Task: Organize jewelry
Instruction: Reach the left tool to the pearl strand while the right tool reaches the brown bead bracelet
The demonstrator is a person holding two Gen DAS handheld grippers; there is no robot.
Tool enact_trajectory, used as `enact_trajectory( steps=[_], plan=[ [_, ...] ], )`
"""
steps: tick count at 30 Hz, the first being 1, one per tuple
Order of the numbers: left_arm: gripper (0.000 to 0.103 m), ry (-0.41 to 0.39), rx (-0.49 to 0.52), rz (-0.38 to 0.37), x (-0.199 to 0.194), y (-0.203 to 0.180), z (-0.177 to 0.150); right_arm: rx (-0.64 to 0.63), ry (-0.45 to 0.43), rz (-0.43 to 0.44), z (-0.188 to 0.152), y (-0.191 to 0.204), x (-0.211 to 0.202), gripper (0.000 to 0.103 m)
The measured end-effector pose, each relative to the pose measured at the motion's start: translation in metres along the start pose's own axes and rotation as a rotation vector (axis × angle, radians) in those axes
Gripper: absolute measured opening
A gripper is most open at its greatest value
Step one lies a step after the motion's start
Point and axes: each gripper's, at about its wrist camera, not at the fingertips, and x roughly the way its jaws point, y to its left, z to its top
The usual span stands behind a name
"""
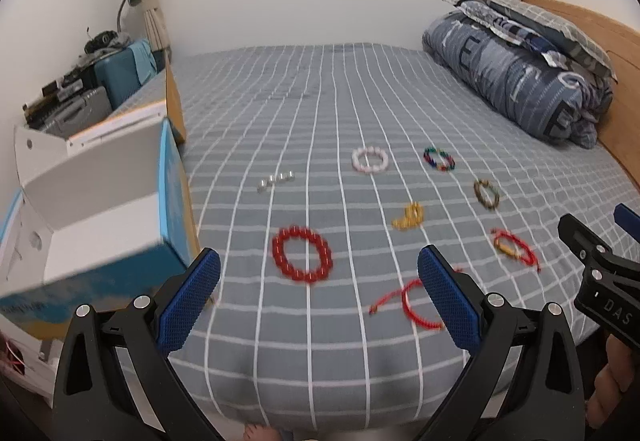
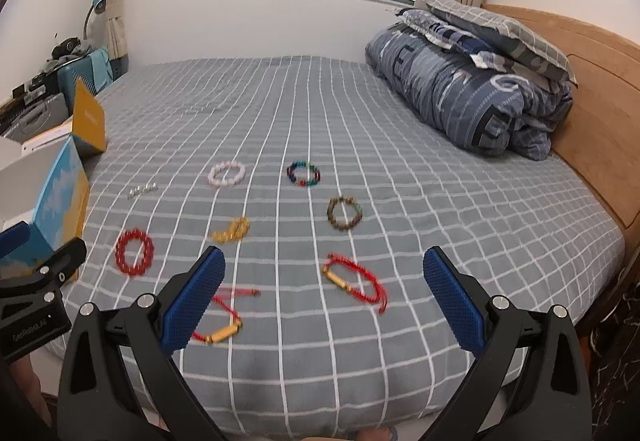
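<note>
Both my left gripper (image 1: 319, 293) and right gripper (image 2: 324, 295) gape wide, holding nothing; red bead bracelet (image 1: 302, 253) lies just ahead of the left

The bed (image 1: 320, 101) sheet is grey with a white grid. On it lie a red bead bracelet (image 1: 302, 253), a white one (image 1: 370, 159), a yellow one (image 1: 409, 217), a brown one (image 1: 487, 193) and a multicoloured one (image 1: 439, 159). The box (image 1: 120, 273) is blue outside, white inside.
</note>
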Motion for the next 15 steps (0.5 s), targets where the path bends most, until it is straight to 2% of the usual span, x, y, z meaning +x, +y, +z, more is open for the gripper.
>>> enact_trajectory(
  steps=[4, 8, 12, 15],
  plan=[
    [0.097, -0.009, 0.006, -0.001, 0.006, -0.002, 0.032, -0.01, 0.012, -0.009, 0.024, 0.001, 0.011, 0.096],
    [0.097, 0.011, 0.009, 0.012, 0.028, -0.004, 0.069, -0.019, 0.039, -0.031, 0.055, 0.002, 0.036, 0.096],
    [0.097, 0.044, -0.003, 0.029, 0.07, -0.001, 0.102, -0.016, 0.095, -0.037, 0.076, 0.0, 0.076, 0.095],
    [0.097, 0.123, -0.044, 0.011, 0.115, 0.009, 0.113, -0.041, 0.128, -0.05, 0.083, 0.0, 0.109, 0.095]
  ],
)
